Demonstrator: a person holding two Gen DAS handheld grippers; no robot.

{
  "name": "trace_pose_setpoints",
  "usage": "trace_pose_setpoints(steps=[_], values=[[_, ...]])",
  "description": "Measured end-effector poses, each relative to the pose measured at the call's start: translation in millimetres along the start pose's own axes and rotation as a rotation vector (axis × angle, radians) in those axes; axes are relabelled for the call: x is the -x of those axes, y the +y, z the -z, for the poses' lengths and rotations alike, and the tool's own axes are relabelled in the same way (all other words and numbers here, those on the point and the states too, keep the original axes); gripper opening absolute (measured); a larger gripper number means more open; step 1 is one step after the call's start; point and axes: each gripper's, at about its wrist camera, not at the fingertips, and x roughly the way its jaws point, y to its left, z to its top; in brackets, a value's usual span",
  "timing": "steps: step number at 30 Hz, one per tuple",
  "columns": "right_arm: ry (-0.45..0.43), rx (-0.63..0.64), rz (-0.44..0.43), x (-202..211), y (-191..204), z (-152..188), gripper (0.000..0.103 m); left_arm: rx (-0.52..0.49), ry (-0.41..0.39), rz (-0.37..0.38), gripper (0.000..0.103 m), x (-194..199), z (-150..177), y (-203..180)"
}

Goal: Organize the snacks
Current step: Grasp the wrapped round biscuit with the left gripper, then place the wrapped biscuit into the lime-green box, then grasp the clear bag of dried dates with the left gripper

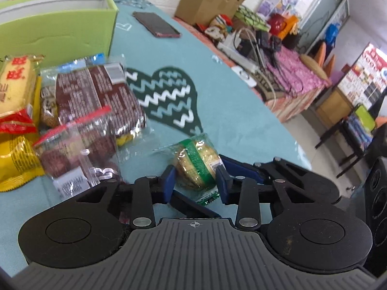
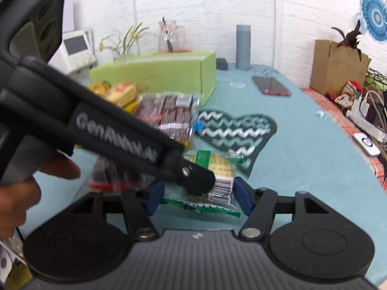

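Where the two grippers meet near the table's (image 1: 241, 125) front edge, a green-banded cookie pack (image 1: 197, 166) sits between both sets of blue pads; the left gripper (image 1: 196, 183) has its pads pressed on the pack's sides, holding it; the right gripper (image 2: 197, 197) stands wider around the same pack, and whether its pads touch the wrapper I cannot tell; from the right wrist the left tool's arm hides much of the pack, its lettering blurred past "Gen"; a barcode shows on the wrapper; the snack pile (image 1: 72, 116) lies before a green box (image 1: 58, 33), its label print too small to read; a phone (image 1: 156, 24) lies farther back.
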Motion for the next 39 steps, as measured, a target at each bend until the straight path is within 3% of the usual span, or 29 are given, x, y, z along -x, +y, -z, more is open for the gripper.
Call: trace_pose_setpoints(steps=[4,12,16,21,23,24,28,33,39], values=[[-0.077,0.044,0.016,-5,3,-36,0.067,0.006,-0.091,0.014,0.011,20,-32,4],[-0.197,0.184,-0.063,-72,21,-149,0.067,0.0,-0.288,-0.12,0.012,60,-134,51],[-0.183,0.223,-0.094,-123,27,-184,0.068,0.022,-0.297,-0.177,0.014,51,-176,90],[-0.102,0.203,-0.128,-180,21,-194,0.074,0.051,-0.225,-0.187,0.014,12,-201,134],[-0.092,0.183,-0.134,-195,16,-197,0.076,0.063,-0.203,-0.155,0.019,2,-205,146],[-0.096,0.173,-0.133,-198,12,-198,0.078,0.076,-0.201,-0.132,0.027,0,-206,151],[-0.158,0.169,-0.114,-171,6,-191,0.09,0.072,-0.262,-0.099,0.044,21,-198,150],[-0.201,0.168,-0.106,-119,3,-172,0.093,0.036,-0.32,-0.102,0.053,62,-167,126],[-0.165,0.127,-0.124,-59,11,-119,0.093,0.025,-0.335,-0.072,0.058,96,-100,93]])
